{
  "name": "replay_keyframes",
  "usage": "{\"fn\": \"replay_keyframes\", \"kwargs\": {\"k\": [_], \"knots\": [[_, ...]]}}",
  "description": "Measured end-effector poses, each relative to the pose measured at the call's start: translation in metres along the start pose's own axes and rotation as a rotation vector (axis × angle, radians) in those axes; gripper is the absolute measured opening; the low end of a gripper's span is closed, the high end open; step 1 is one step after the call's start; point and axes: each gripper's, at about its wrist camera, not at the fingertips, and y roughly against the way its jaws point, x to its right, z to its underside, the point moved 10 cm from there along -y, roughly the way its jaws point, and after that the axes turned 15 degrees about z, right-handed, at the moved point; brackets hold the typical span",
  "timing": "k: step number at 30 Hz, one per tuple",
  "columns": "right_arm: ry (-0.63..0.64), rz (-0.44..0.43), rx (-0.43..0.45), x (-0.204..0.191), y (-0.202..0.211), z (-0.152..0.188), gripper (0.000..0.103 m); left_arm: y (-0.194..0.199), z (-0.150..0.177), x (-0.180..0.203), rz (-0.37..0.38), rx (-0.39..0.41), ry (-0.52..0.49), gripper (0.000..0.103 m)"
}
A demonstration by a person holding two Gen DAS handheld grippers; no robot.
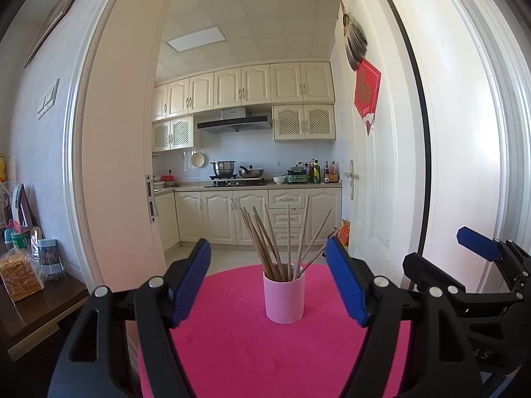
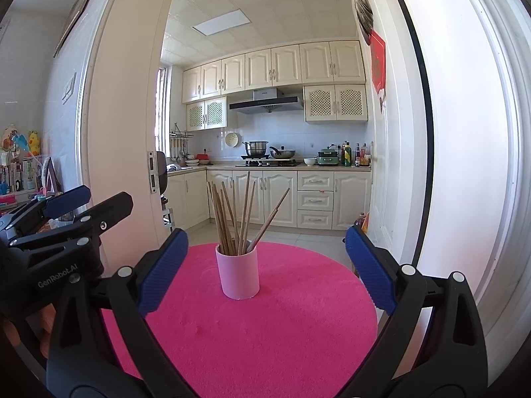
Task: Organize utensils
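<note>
left gripper (image 1: pixel 268 285) jaws wide, empty | right gripper (image 2: pixel 267 270) same | pale pink cylindrical cup (image 1: pixel 284 298) of upright brown wooden chopsticks (image 1: pixel 282 238) dead ahead on round magenta mat (image 1: pixel 232 348), neither hand clearly nearer

Left tongs (image 1: pixel 268 278) and right tongs (image 2: pixel 267 265) gape wide, level, side by side.

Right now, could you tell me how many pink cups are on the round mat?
1: a single pink cup stands upright near the middle of the pink mat, holding the chopsticks.
</note>
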Motion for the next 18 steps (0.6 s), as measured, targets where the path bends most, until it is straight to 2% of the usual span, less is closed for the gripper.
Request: {"fn": "replay_keyframes", "kwargs": {"k": [18], "knots": [[0.0,0.005,-0.011,-0.0006,-0.0069,0.0041,0.094,-0.0052,0.0053,-0.0018,-0.001,-0.005,0.006,0.071]]}}
